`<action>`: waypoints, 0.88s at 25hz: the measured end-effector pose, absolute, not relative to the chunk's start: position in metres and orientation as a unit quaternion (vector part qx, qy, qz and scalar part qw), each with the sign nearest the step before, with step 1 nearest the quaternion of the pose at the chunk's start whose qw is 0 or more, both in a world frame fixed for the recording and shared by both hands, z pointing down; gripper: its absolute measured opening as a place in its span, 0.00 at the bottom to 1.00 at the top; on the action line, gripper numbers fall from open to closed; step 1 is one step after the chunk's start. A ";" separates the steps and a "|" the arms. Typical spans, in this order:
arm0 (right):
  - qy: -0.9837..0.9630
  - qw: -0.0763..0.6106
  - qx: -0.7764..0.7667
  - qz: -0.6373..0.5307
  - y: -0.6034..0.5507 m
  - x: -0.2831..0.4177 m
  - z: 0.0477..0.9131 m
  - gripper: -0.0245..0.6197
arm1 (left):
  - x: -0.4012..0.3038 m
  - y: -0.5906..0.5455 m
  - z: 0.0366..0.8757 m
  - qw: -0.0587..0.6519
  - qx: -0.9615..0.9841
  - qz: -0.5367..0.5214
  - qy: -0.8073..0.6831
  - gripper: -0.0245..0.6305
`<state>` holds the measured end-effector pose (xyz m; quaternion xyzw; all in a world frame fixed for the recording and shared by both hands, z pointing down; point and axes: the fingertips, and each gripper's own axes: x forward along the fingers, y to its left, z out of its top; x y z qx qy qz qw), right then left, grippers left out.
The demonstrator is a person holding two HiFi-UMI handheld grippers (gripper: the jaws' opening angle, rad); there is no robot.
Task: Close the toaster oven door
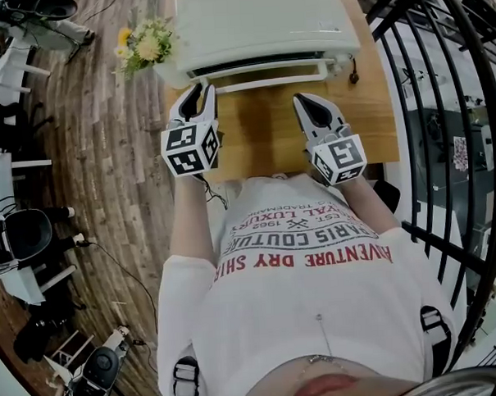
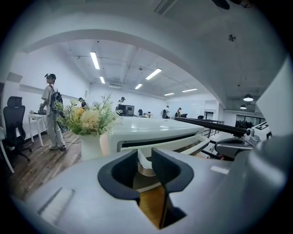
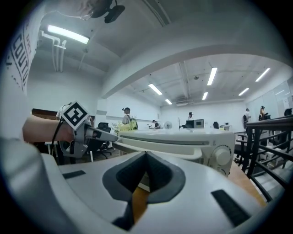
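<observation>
My left gripper (image 1: 197, 90) has its jaws apart and nothing clamped. The left end of the door handle (image 1: 267, 77) shows in the gap, contact unclear. My right gripper (image 3: 145, 157) is clenched tip to tip, empty, low over the wooden counter (image 1: 261, 131), just short of the handle's right end. Straight ahead of both sits the toaster oven (image 1: 265, 24), its door nearly up with a dark slit along the top edge. Flowers (image 1: 143, 46) stand ahead-left of my left gripper, beside the oven.

White toaster oven (image 1: 265, 20) on wooden table (image 1: 262, 143), upright, door (image 1: 259, 69) slightly ajar at top.
</observation>
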<state>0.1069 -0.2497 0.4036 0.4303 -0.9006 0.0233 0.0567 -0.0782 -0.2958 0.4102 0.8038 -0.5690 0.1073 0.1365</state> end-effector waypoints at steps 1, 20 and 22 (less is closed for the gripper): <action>-0.901 0.057 0.430 0.023 -0.252 0.108 0.404 0.02 | -0.078 -0.298 0.410 0.137 0.803 0.106 -0.570 0.20; -0.901 0.062 0.428 0.027 -0.267 0.101 0.406 0.02 | -0.083 -0.320 0.404 0.156 0.809 0.075 -0.562 0.20; -0.902 0.062 0.426 0.026 -0.265 0.099 0.404 0.02 | -0.083 -0.320 0.402 0.153 0.809 0.076 -0.562 0.20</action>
